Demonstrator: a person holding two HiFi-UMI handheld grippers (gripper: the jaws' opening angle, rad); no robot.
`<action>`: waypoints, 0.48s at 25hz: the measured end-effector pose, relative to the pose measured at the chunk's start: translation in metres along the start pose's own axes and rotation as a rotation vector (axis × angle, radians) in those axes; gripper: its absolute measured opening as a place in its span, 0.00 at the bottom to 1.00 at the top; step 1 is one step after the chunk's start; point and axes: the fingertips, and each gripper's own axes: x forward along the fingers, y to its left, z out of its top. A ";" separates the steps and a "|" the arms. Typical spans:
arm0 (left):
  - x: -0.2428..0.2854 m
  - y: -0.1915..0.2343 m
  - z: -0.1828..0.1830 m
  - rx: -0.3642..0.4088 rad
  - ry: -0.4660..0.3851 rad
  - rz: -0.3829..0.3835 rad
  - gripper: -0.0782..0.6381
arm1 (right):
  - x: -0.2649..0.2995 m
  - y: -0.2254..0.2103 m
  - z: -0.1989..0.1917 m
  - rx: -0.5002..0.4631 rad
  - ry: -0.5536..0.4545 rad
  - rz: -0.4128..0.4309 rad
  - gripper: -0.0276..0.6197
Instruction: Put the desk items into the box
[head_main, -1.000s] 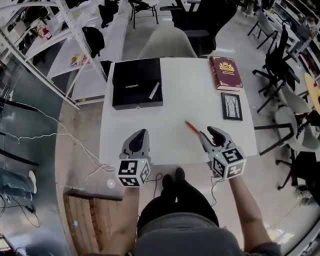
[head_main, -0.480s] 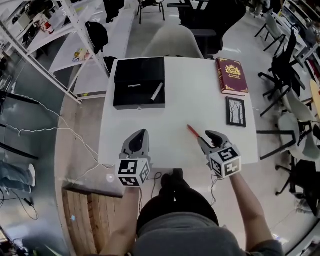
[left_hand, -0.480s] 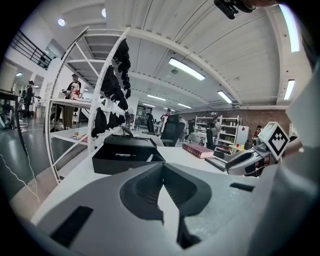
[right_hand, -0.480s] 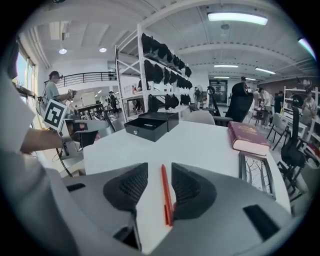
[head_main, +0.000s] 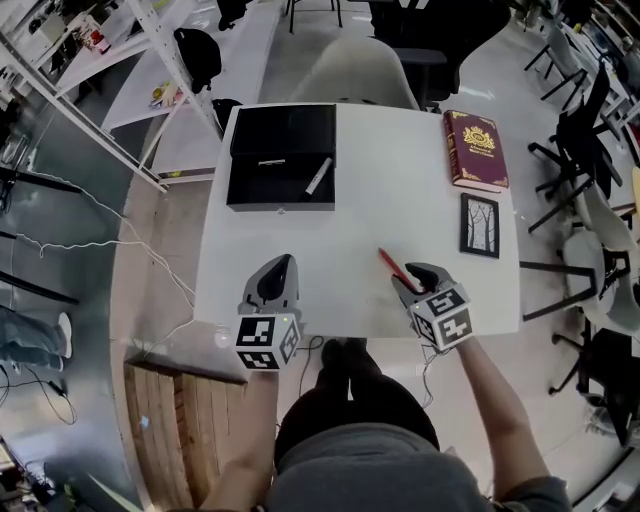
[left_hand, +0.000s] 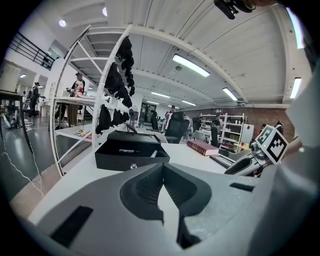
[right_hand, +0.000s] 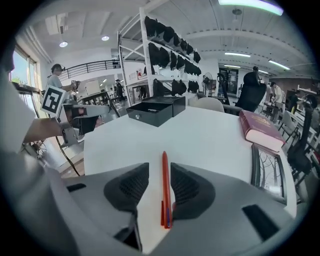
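A red pen (head_main: 388, 264) lies on the white table (head_main: 400, 180); in the right gripper view this pen (right_hand: 164, 192) runs lengthwise between my jaws. My right gripper (head_main: 412, 279) is low over its near end. Its jaws have just been closing but still stand apart, a gap showing on the pen's left side. My left gripper (head_main: 282, 264) hovers near the table's front edge, shut and empty (left_hand: 161, 167). The open black box (head_main: 246, 182) stands at the far left, holding a dark marker (head_main: 318, 178) and a small pale item (head_main: 270, 161).
A maroon book (head_main: 476, 149) lies at the far right corner, with a black picture frame (head_main: 480, 225) just in front of it. A pale chair (head_main: 358, 76) stands behind the table. Office chairs crowd the right side; white shelving (head_main: 150, 60) rises at the left.
My right gripper has sunk and tilted down over the red pen, whose near end now sits between the jaws. The left gripper has stayed put.
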 end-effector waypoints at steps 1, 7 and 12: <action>0.000 0.000 -0.001 -0.002 0.003 0.003 0.12 | 0.002 0.000 -0.002 0.000 0.014 0.004 0.26; 0.002 0.002 -0.007 -0.019 0.016 0.018 0.12 | 0.012 -0.004 -0.011 0.000 0.082 0.014 0.24; 0.001 0.005 -0.010 -0.029 0.019 0.033 0.12 | 0.017 -0.005 -0.015 -0.005 0.119 0.020 0.24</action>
